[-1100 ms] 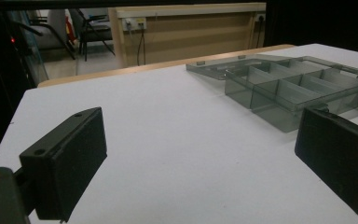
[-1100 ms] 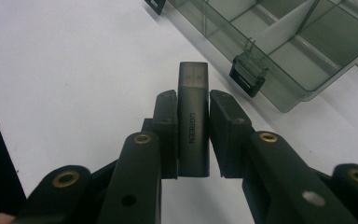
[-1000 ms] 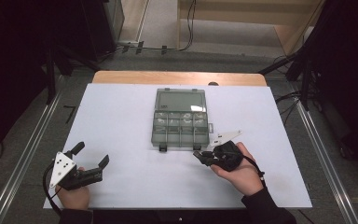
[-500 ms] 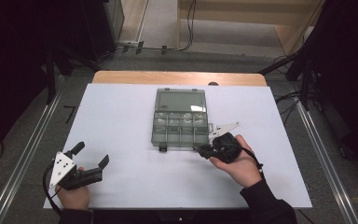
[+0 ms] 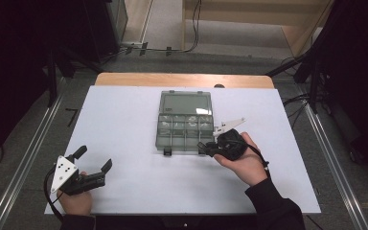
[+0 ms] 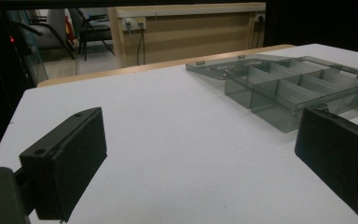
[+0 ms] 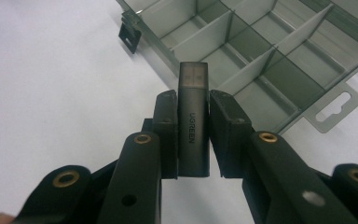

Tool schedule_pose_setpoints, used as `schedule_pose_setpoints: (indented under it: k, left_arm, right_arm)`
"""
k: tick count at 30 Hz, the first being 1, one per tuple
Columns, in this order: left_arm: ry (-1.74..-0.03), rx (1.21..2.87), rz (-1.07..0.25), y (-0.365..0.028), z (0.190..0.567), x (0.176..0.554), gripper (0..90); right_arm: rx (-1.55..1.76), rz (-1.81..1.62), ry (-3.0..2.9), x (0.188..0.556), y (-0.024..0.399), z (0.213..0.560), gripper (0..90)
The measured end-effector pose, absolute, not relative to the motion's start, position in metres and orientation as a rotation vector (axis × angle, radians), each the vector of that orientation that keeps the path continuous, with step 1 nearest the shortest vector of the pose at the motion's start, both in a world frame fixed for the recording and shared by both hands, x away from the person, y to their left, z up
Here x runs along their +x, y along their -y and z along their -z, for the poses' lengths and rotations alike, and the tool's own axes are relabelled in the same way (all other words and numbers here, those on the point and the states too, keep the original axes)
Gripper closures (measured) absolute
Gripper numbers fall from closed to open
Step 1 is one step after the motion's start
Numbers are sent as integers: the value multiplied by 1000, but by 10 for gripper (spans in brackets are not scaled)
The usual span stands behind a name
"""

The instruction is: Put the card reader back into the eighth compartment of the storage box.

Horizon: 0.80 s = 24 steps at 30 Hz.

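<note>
A smoky clear compartment box [image 5: 186, 104] lies open in the middle of the white table, its compartments [image 7: 261, 56] looking empty. My right gripper [image 5: 205, 146] hovers at the box's near right corner, shut on a small grey USB stick [image 7: 193, 126] marked UGREEN. The stick pokes out past the jaws [image 7: 193, 100] toward the box's near compartments. My left gripper [image 5: 95, 158] rests at the table's near left, open, with nothing between its jaws [image 6: 200, 154]. In the left gripper view the box [image 6: 298, 88] sits off to the right.
The white table top [image 5: 124, 120] has a wooden strip [image 5: 182, 79] along its far edge. Metal rails [image 5: 24, 163] run along both sides on the floor. A hang tab [image 7: 335, 105] sticks out from the box's side. Two black latches [image 5: 167, 151] sit on the box's near edge.
My right gripper has moved a little away from me, toward the box's near right corner, still carrying the stick. The left gripper has not moved.
</note>
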<state>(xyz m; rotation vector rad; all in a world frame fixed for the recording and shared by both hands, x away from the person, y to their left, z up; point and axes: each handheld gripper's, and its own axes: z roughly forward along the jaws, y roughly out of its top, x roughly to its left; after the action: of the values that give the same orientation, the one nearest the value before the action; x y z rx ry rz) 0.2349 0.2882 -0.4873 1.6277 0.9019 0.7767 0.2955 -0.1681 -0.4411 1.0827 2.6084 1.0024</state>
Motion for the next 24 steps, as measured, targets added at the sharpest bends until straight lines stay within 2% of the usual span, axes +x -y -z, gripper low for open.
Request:
schedule_pose_setpoints:
  k: [24]
  left_arm:
    - [-901, 1629, -774, -288, 487, 235, 22]
  right_arm:
    - [1201, -971, -2503, 324, 178, 448, 714]
